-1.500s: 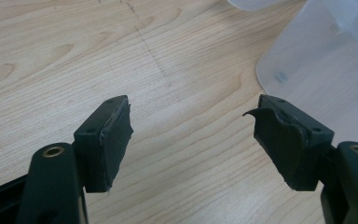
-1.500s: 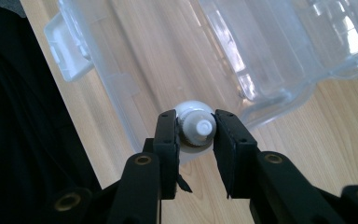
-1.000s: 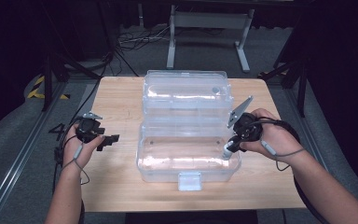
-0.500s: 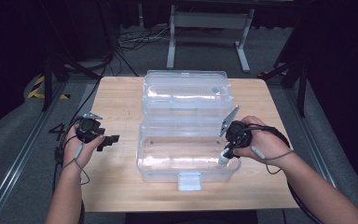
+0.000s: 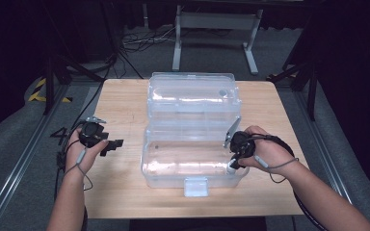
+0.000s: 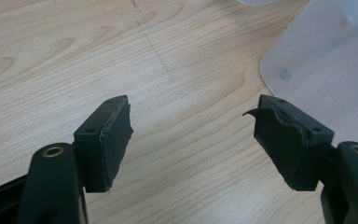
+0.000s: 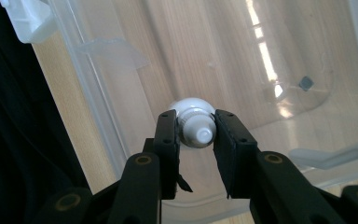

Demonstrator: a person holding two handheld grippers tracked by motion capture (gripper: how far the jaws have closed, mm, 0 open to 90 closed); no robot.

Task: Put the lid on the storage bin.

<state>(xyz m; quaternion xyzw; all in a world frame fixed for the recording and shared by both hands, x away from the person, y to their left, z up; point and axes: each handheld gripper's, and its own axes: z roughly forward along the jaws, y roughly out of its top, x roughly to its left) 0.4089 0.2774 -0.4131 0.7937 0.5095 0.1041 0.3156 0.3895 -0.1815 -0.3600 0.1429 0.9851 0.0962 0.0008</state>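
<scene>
Over the open box [image 5: 192, 166], our right gripper [image 7: 197, 135] pinches a white bulb [image 7: 195, 123], its long axis pointing down at the floor of the box.

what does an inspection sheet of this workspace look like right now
surface: wooden table, bare around the box
job's things: clear plastic box open, lid laid back; white bulb held over its inside
clutter: nothing seen
grippers: right gripper jaws shut on the bulb's base; left gripper jaws open, nothing between, beside the box
cables: cable loops off the right gripper; floor cables behind the table
surroundings: grey floor, metal stand, dark backdrop
</scene>
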